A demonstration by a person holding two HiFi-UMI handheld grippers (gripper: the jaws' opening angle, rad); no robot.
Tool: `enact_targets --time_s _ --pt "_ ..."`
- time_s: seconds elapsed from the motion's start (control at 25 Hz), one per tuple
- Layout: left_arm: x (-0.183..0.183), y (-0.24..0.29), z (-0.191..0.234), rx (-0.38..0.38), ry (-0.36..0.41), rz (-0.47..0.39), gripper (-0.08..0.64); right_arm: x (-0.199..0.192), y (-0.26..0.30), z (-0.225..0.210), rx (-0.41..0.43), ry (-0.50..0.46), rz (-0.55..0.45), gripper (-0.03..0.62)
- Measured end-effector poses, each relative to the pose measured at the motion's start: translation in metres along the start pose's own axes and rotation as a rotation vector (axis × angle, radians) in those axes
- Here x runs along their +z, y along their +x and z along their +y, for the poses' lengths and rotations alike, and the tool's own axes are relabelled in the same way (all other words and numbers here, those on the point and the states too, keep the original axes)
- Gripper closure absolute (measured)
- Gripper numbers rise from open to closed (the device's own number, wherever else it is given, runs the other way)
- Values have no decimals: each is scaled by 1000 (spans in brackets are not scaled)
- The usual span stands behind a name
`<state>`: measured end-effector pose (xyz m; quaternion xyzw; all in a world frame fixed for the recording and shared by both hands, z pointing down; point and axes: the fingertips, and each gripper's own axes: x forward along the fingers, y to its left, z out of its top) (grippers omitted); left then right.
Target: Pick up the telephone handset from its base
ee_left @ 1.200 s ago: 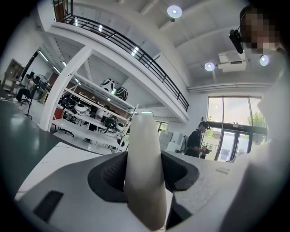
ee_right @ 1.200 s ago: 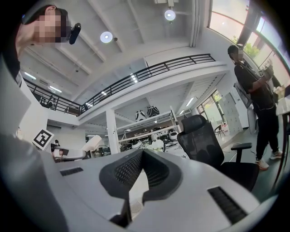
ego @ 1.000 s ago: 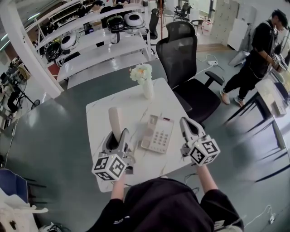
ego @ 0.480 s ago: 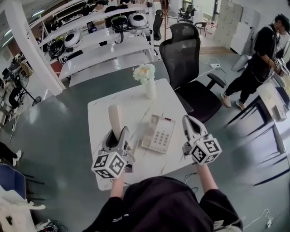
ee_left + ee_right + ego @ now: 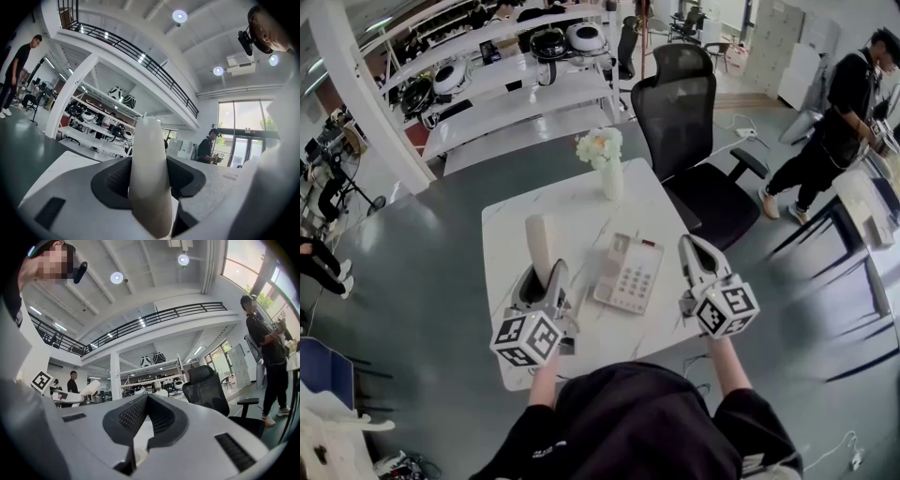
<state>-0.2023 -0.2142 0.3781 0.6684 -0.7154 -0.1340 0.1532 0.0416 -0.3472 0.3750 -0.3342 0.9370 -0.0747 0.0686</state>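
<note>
Left gripper [image 5: 546,279]: jaws wide, clamped on near end of telephone handset [image 5: 539,244]. Handset is off its base, held over left part of white table [image 5: 572,211]. Long axis runs straight out from jaws, away from person, roughly level, free end toward far table edge. Right gripper [image 5: 694,255]: jaws pretty much together, nothing in them, hanging by table's right edge. Base [image 5: 630,275] sits between the two grippers, cradle empty. Flower vase [image 5: 610,180] at far edge, office chair [image 5: 680,103] beyond.
</note>
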Motion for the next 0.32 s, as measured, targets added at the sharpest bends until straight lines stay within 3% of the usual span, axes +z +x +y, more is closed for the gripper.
enact_targets --time_s 0.32 --pt "-1 3 0 0 -3 10 351 2 0 -2 -9 1 1 600"
